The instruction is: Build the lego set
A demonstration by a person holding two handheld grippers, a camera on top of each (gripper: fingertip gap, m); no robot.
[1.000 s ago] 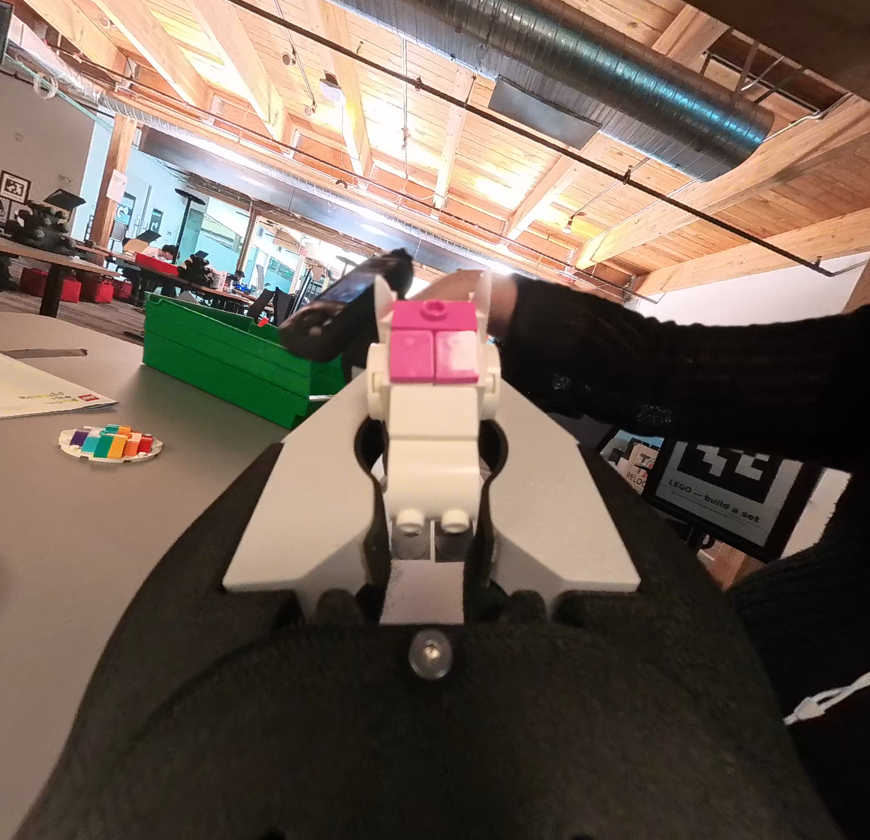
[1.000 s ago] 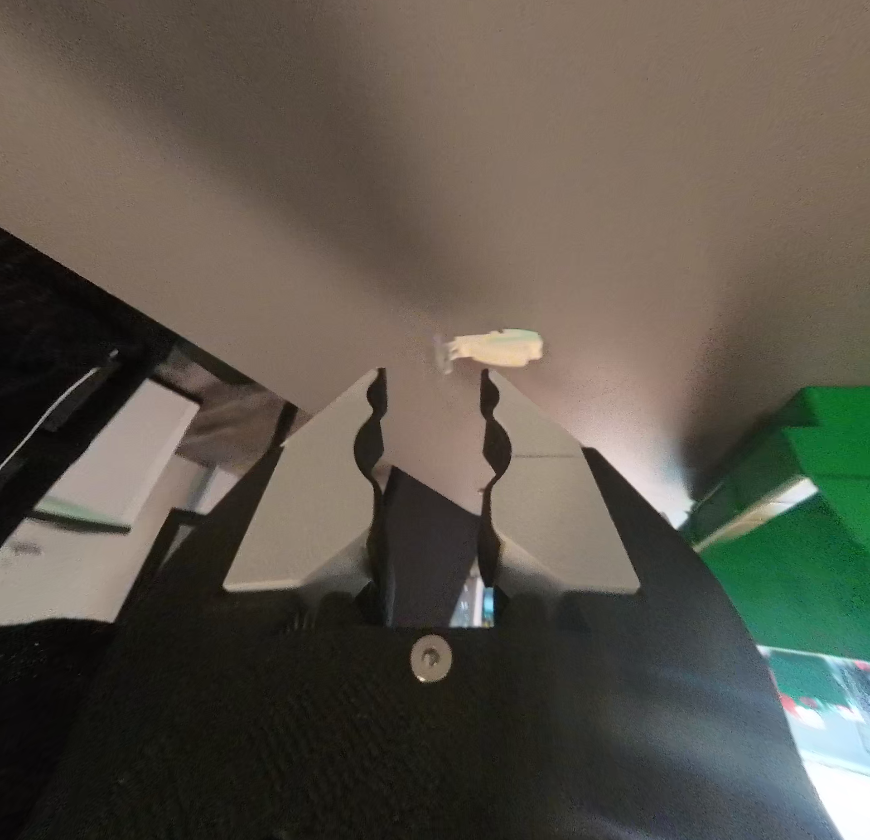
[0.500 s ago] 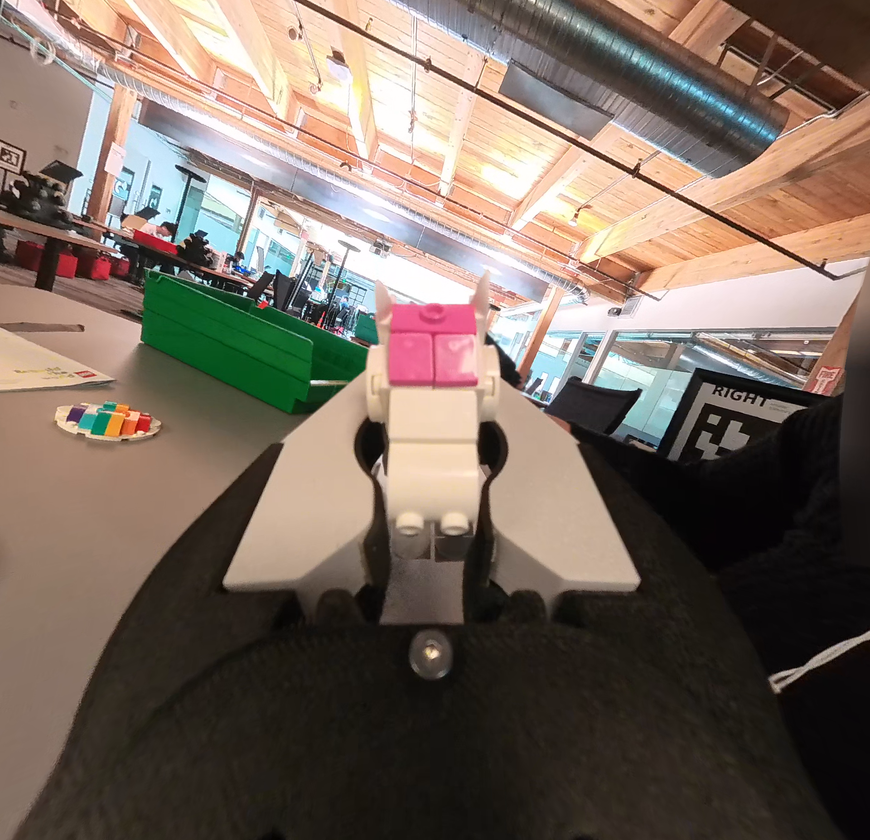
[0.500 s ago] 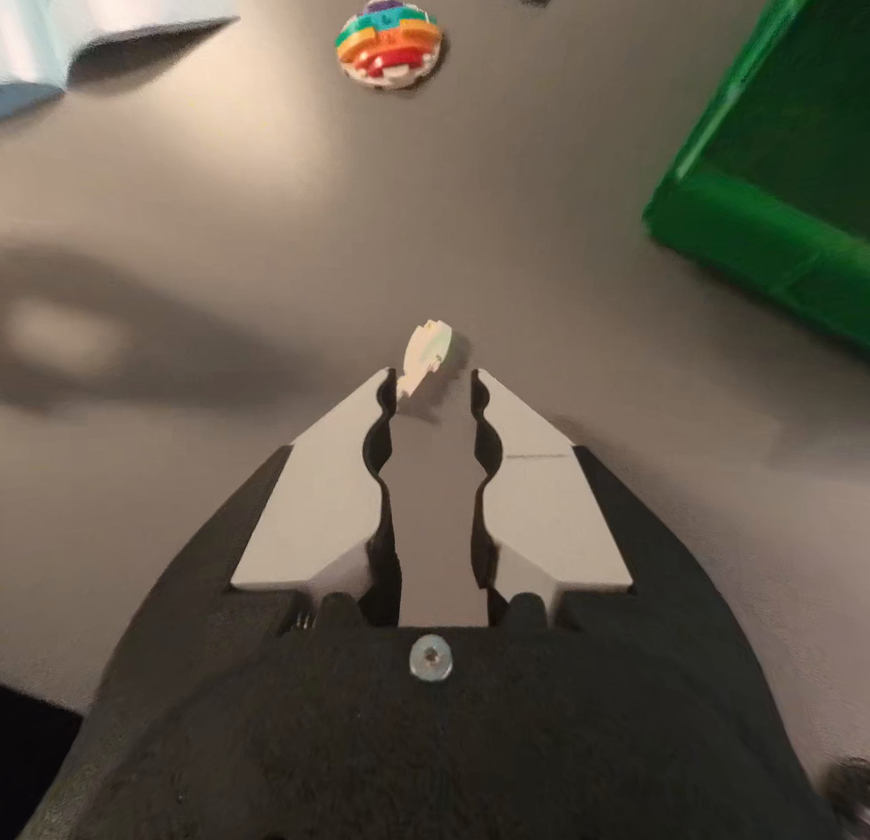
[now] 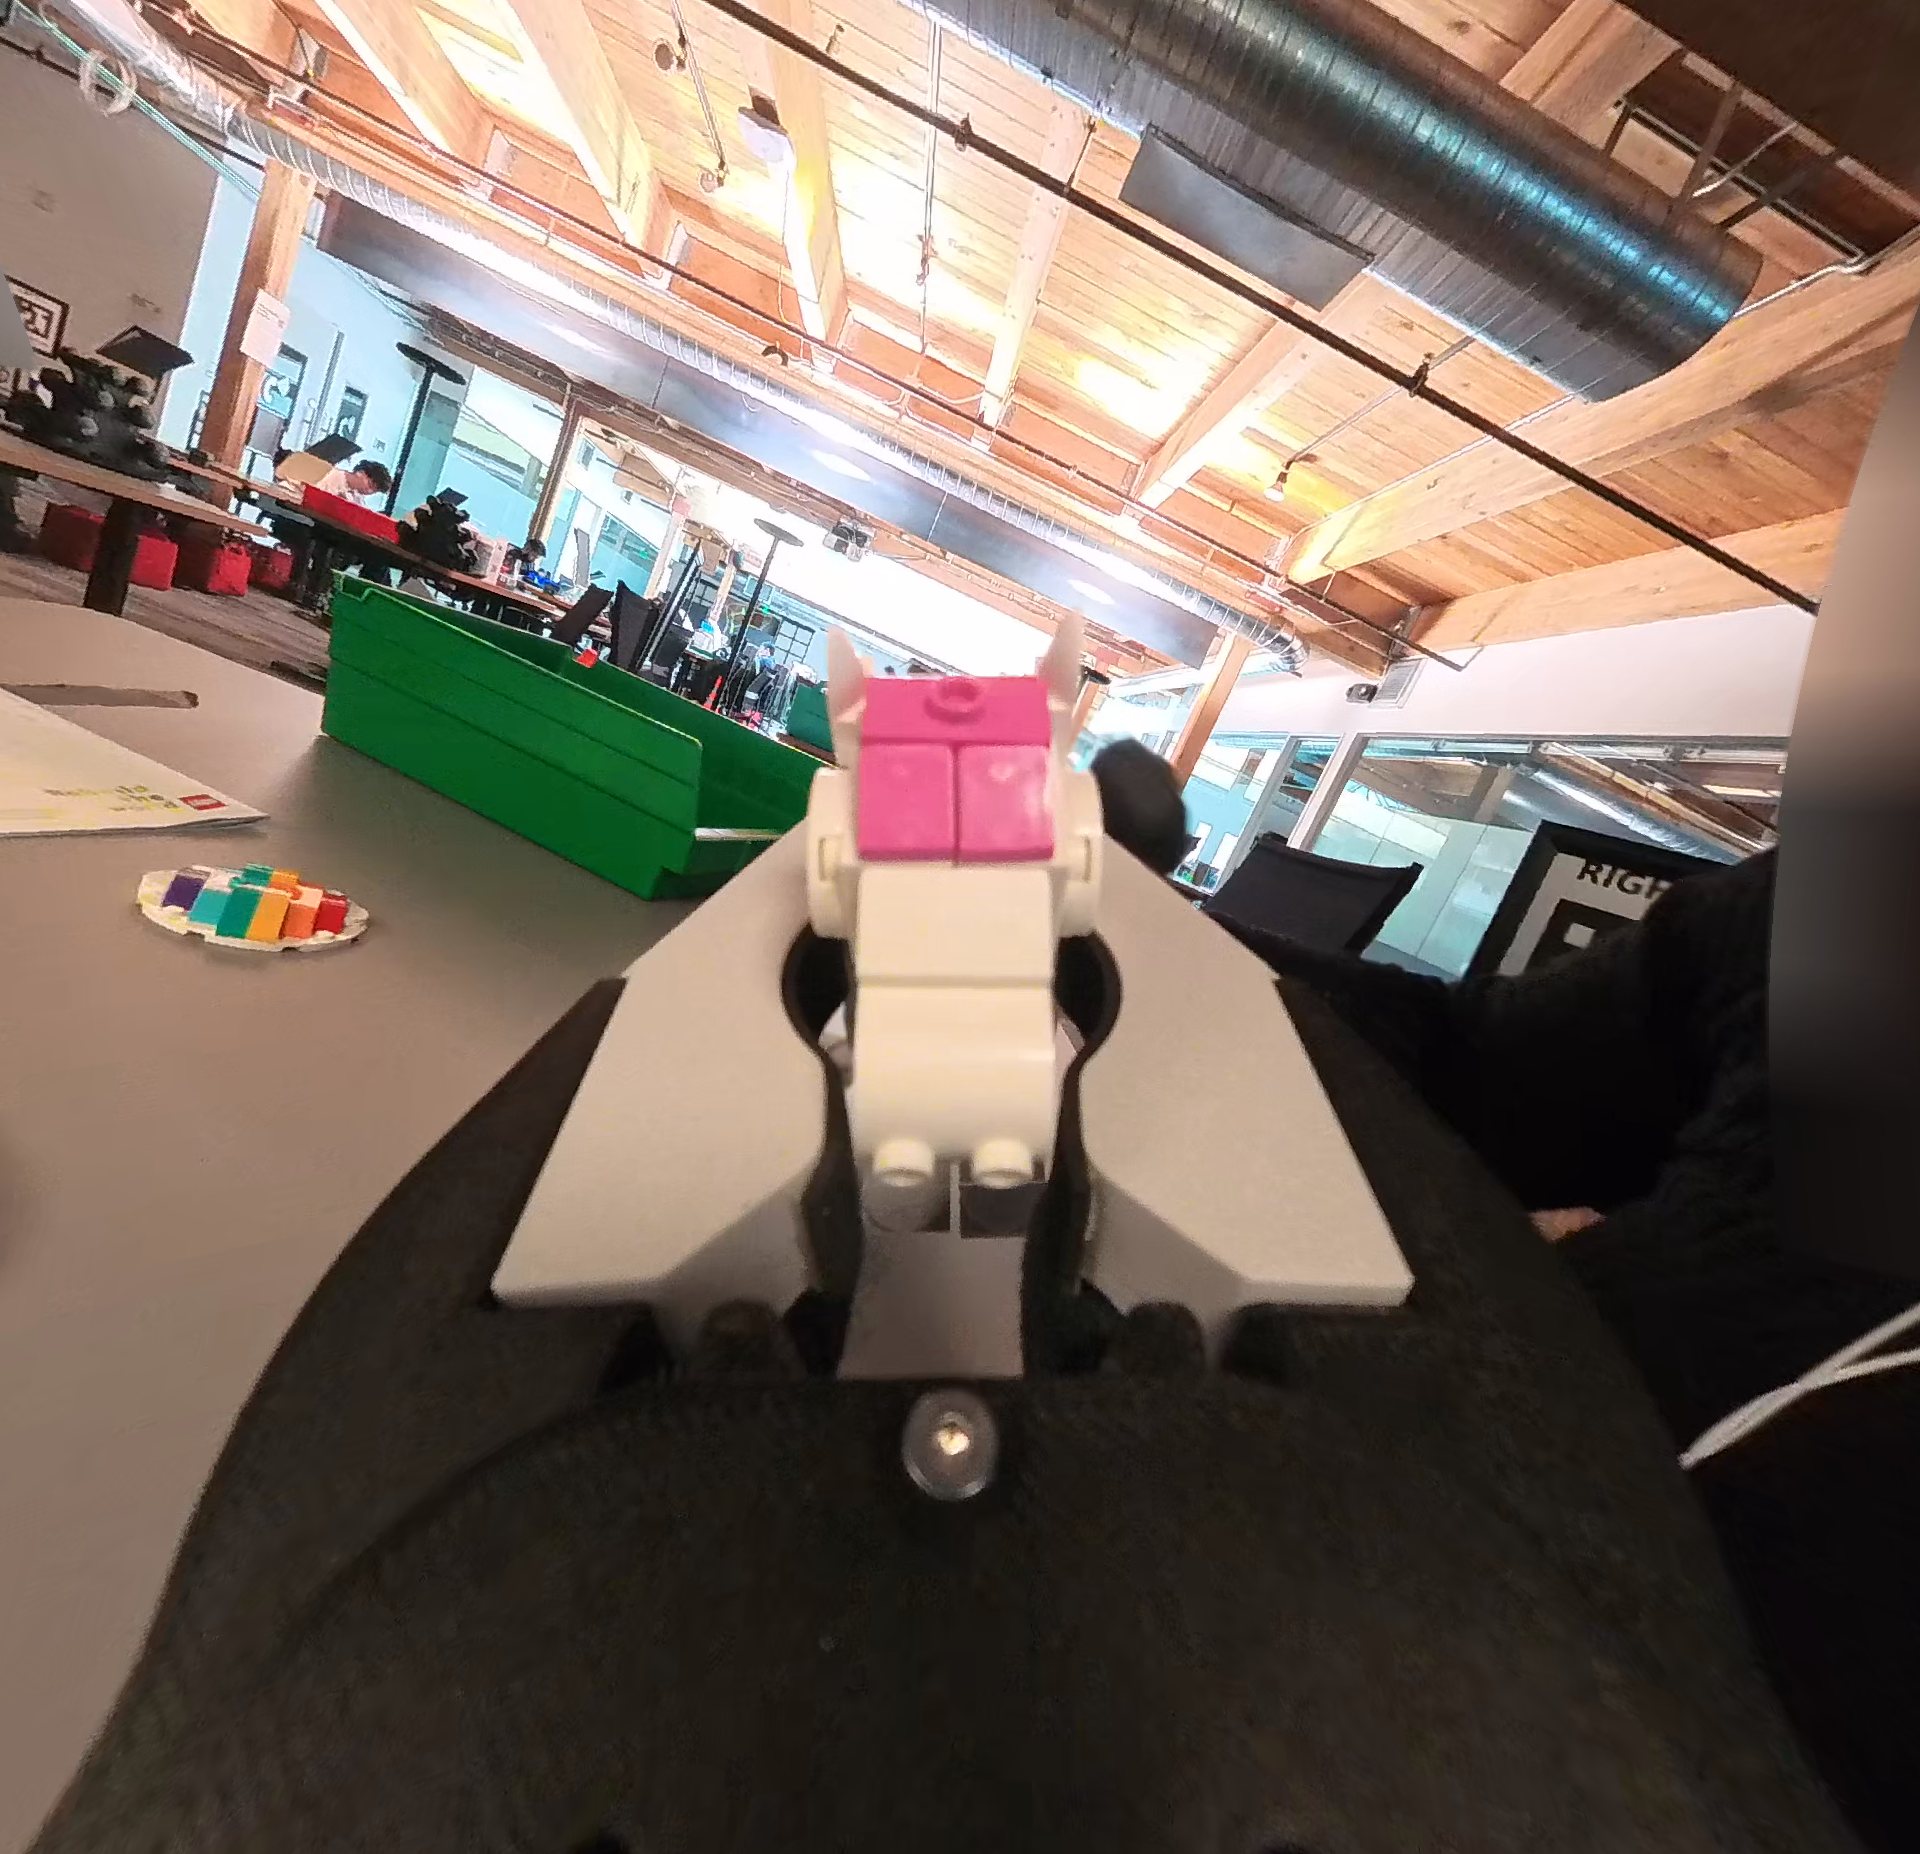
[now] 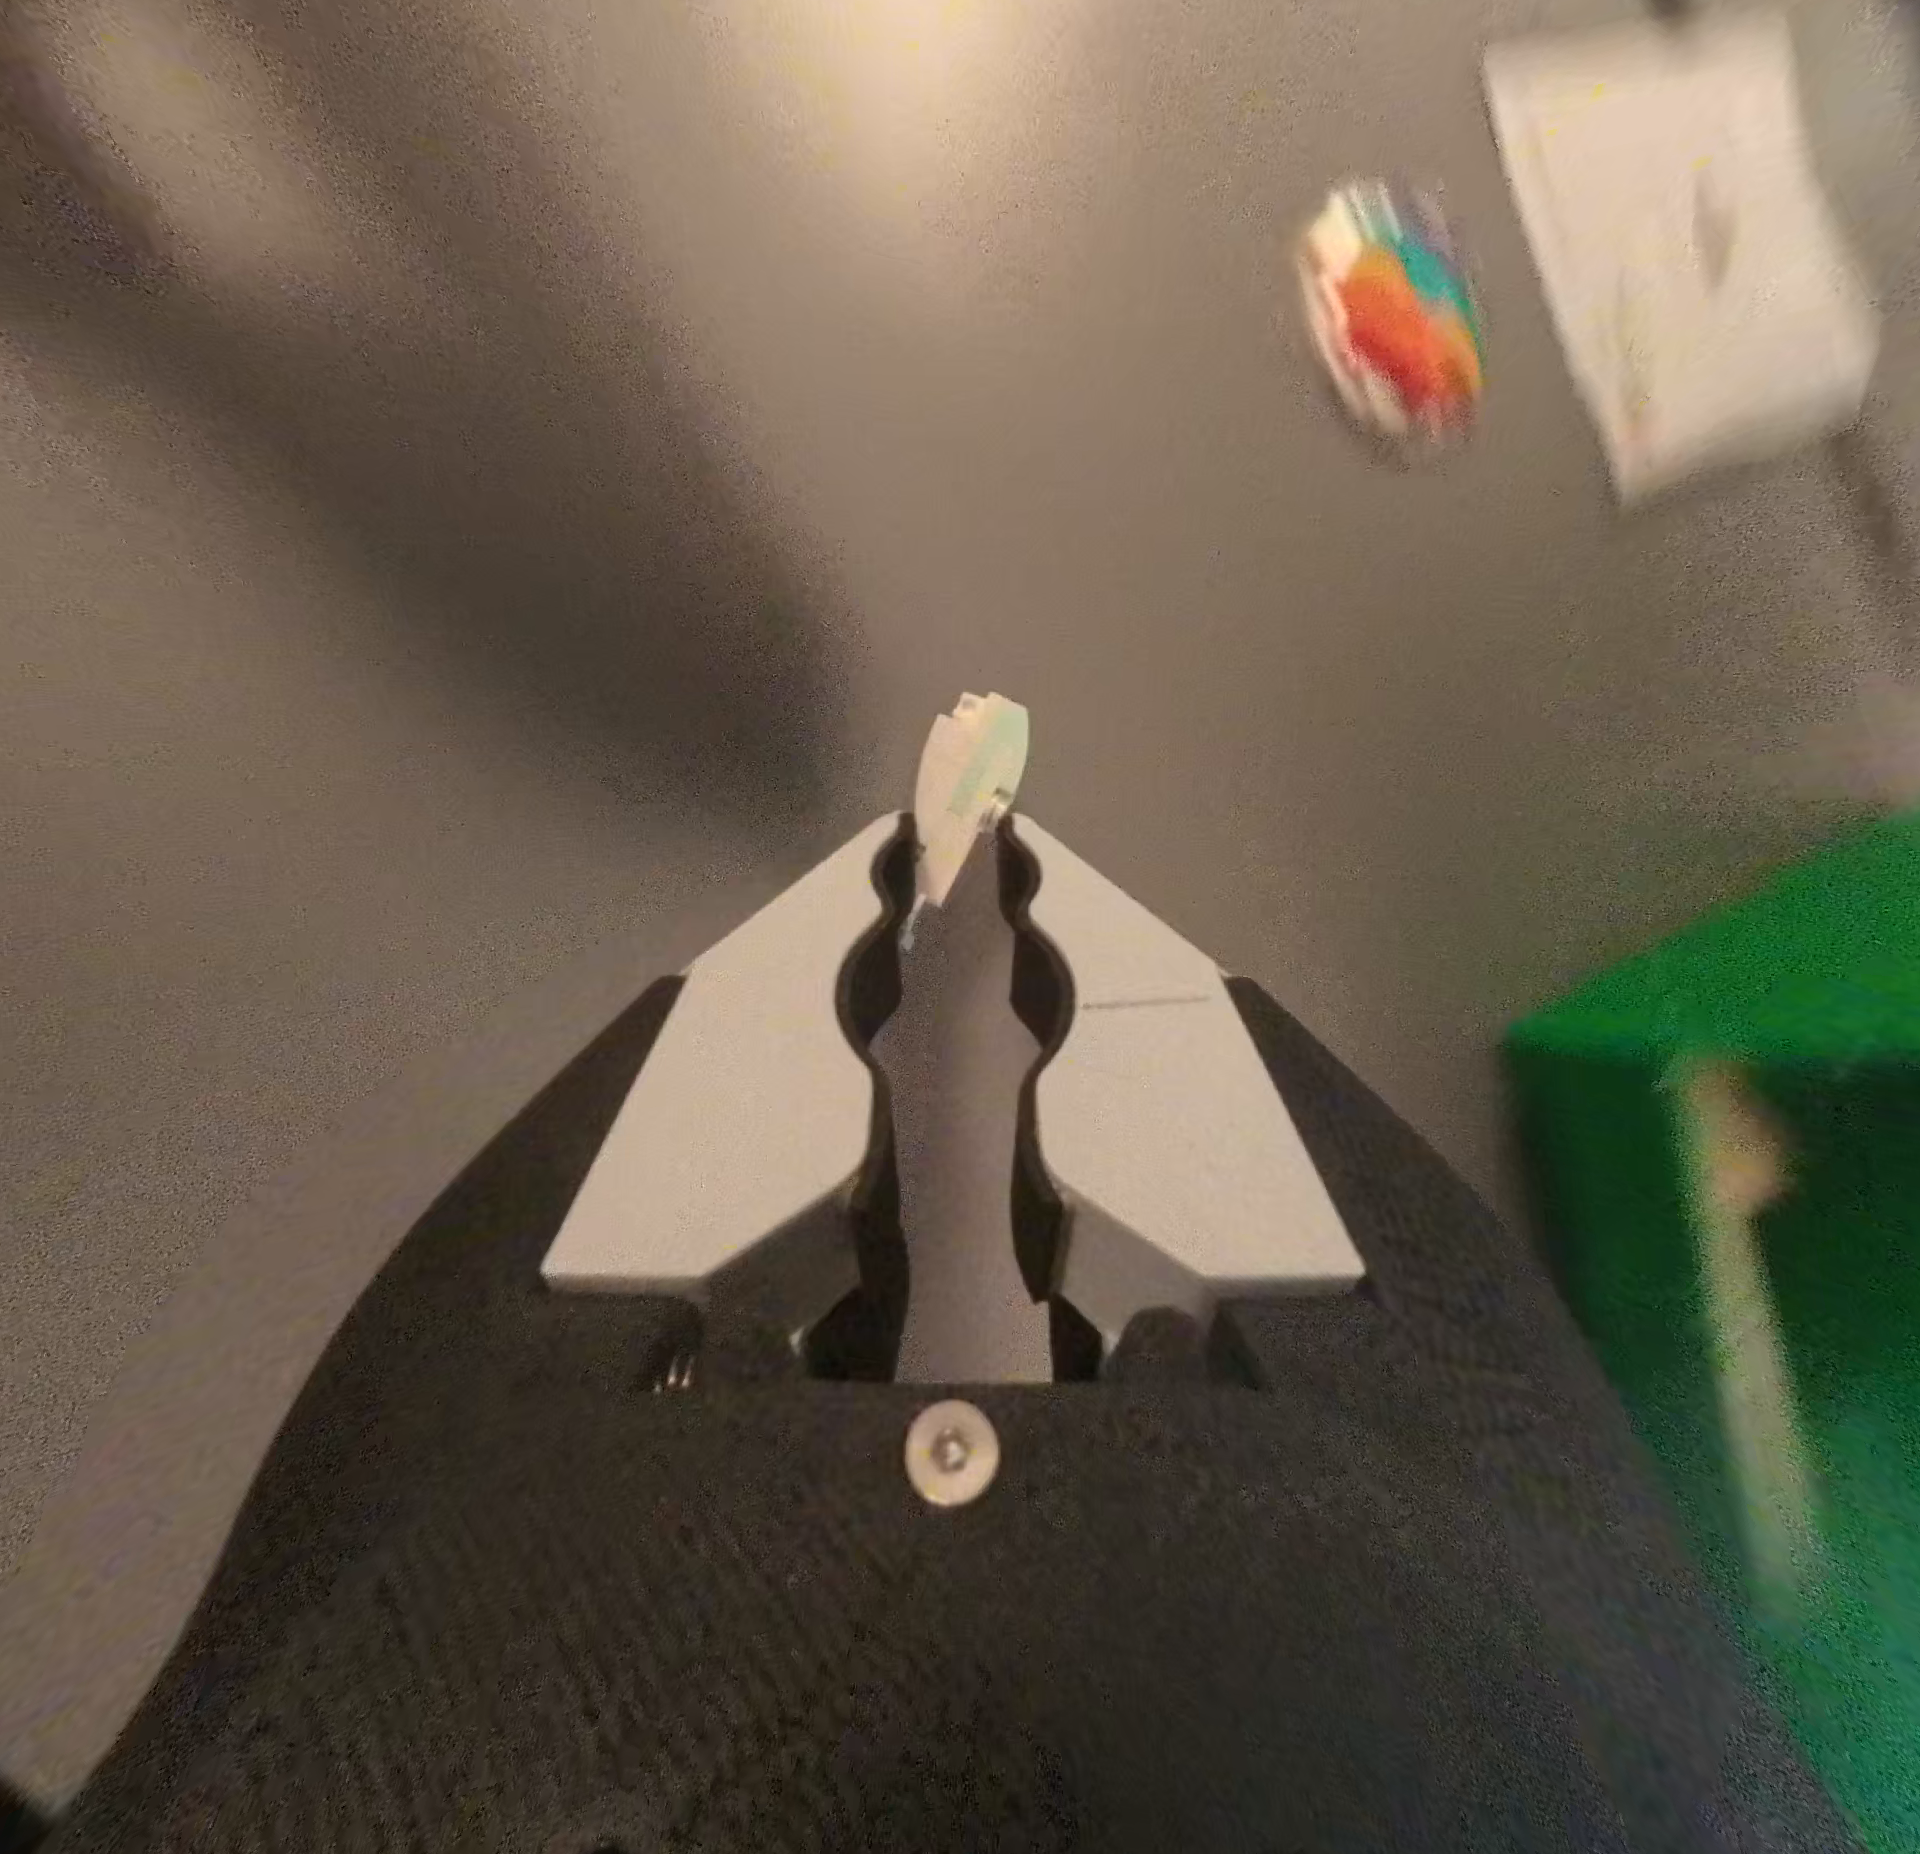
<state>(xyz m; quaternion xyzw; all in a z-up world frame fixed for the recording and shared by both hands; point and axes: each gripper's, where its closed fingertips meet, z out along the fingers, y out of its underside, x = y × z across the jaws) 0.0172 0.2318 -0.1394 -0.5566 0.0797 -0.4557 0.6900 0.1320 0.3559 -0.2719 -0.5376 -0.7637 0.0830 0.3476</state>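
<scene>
My left gripper point(image 5: 951, 859) is shut on a white lego figure with a pink top and two pointed ears point(image 5: 951, 952). It holds the figure upright above the grey table point(image 5: 260, 1098). My right gripper point(image 6: 961, 836) is shut on a small white rounded piece with a pale green tint point(image 6: 971, 776), pinched at the fingertips above the table point(image 6: 520, 246). A round white plate with rainbow-coloured bricks point(image 5: 255, 900) lies on the table to the left. It also shows blurred in the right wrist view point(image 6: 1392, 318).
A green bin point(image 5: 540, 755) stands behind the rainbow plate, and shows at the right in the right wrist view point(image 6: 1766, 1233). A white booklet point(image 5: 94, 786) lies at the far left, blurred in the right wrist view point(image 6: 1683, 256). A person's dark sleeve point(image 5: 1610, 1077) is at the right. The left gripper's tips are roughly 25 cm from the right gripper's.
My right gripper has closed on the small white piece and is moving with it, so that view has swung and blurred. The left gripper keeps holding the figure, almost still.
</scene>
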